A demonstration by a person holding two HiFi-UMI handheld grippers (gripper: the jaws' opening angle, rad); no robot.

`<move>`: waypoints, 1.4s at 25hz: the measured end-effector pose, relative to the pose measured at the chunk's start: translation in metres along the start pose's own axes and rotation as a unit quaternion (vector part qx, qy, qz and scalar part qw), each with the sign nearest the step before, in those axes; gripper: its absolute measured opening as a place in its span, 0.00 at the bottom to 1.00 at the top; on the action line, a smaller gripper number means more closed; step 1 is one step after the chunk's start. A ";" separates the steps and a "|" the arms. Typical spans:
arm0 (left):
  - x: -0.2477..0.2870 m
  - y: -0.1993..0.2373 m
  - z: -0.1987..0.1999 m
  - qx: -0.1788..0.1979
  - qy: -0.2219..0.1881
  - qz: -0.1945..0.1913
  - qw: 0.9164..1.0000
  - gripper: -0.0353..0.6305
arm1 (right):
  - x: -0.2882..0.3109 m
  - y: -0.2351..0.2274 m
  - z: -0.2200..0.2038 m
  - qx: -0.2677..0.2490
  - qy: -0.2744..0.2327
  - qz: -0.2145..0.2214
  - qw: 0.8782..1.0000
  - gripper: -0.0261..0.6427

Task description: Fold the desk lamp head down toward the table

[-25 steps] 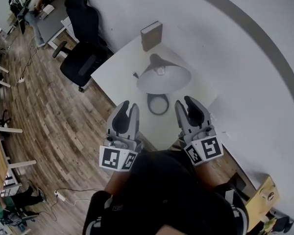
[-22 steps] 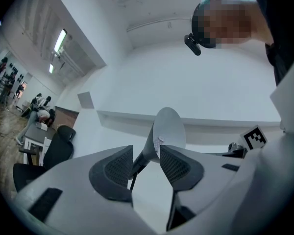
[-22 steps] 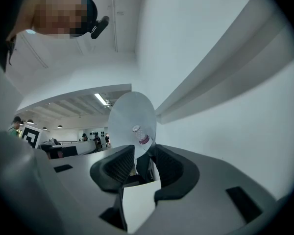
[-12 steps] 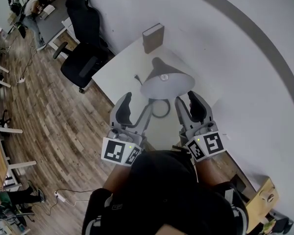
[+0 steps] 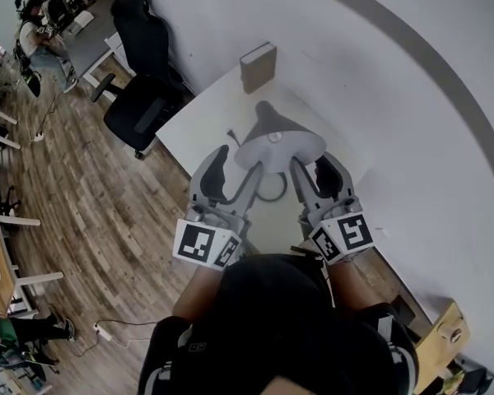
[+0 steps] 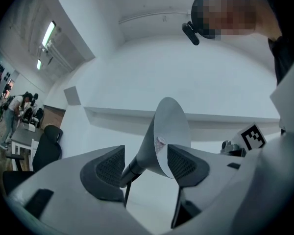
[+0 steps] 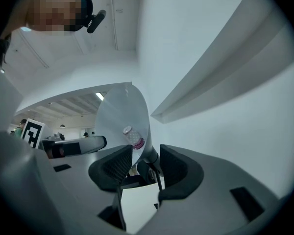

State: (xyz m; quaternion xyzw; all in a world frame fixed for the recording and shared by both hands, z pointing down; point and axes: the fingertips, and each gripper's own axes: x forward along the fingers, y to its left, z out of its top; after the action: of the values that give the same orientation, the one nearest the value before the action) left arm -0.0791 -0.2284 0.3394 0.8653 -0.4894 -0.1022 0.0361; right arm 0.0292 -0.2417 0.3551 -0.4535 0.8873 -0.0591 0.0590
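Straddling the lamp from both sides, two grippers, both with jaws apart.

Out past the left gripper's outer jaw: black office chair [image 5: 144, 97] on wood floor [image 5: 82, 212], well apart from the jaws.

Left gripper [image 6: 144, 161]: jaws wide, pads gripping nothing. Dark lamp neck [image 6: 131, 168] runs up between the pads, nearer the left one but apart from it. Grey cone lamp head [image 6: 172, 124] rises from between the jaws, mouth turned back toward the camera. Its rim crosses just in front of the right pad; touching or not, cannot tell.

Head view, between the two grippers: lamp's dark ring base [image 5: 273, 192] on the white table [image 5: 202, 126], partly covered by the left gripper's inner jaw. Lamp head sits above both sets of jaw tips, tilted, not down at the table. Beyond the tips, at the table's far edge: brown book-like block [image 5: 258, 66], upright, well apart from the jaws.

Right gripper [image 7: 143, 166]: jaws apart, narrower gap than the left, nothing clamped. Neck stands between its pads, close to the right pad. Lamp head's rim overlaps the left pad's tip; contact unclear. Bulb [image 7: 132, 136] shows inside the cone, just above the left pad.

Past the right jaw: plain white wall [image 7: 225, 82].
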 end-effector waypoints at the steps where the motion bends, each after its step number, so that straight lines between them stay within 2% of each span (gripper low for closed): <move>1: 0.002 0.000 -0.001 0.000 0.002 0.000 1.000 0.46 | 0.002 0.000 0.000 0.000 0.001 0.002 1.000 0.31; 5: 0.008 0.003 -0.003 -0.001 0.012 0.003 1.000 0.39 | 0.006 0.000 0.002 0.002 0.001 0.006 1.000 0.29; 17: 0.006 -0.012 -0.014 -0.003 0.022 -0.024 0.999 0.21 | 0.002 0.004 -0.007 0.008 0.004 0.020 1.000 0.24; 25: -0.003 -0.015 -0.028 -0.018 0.032 -0.026 0.999 0.19 | -0.004 0.006 -0.021 0.010 0.018 0.019 1.000 0.23; 35: -0.007 -0.015 -0.038 -0.015 0.034 -0.021 0.999 0.18 | -0.006 0.009 -0.032 0.007 0.021 0.015 1.000 0.17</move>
State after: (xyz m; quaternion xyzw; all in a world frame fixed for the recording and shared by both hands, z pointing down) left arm -0.0623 -0.2165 0.3747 0.8776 -0.4681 -0.0809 0.0636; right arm 0.0205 -0.2301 0.3856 -0.4388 0.8944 -0.0738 0.0448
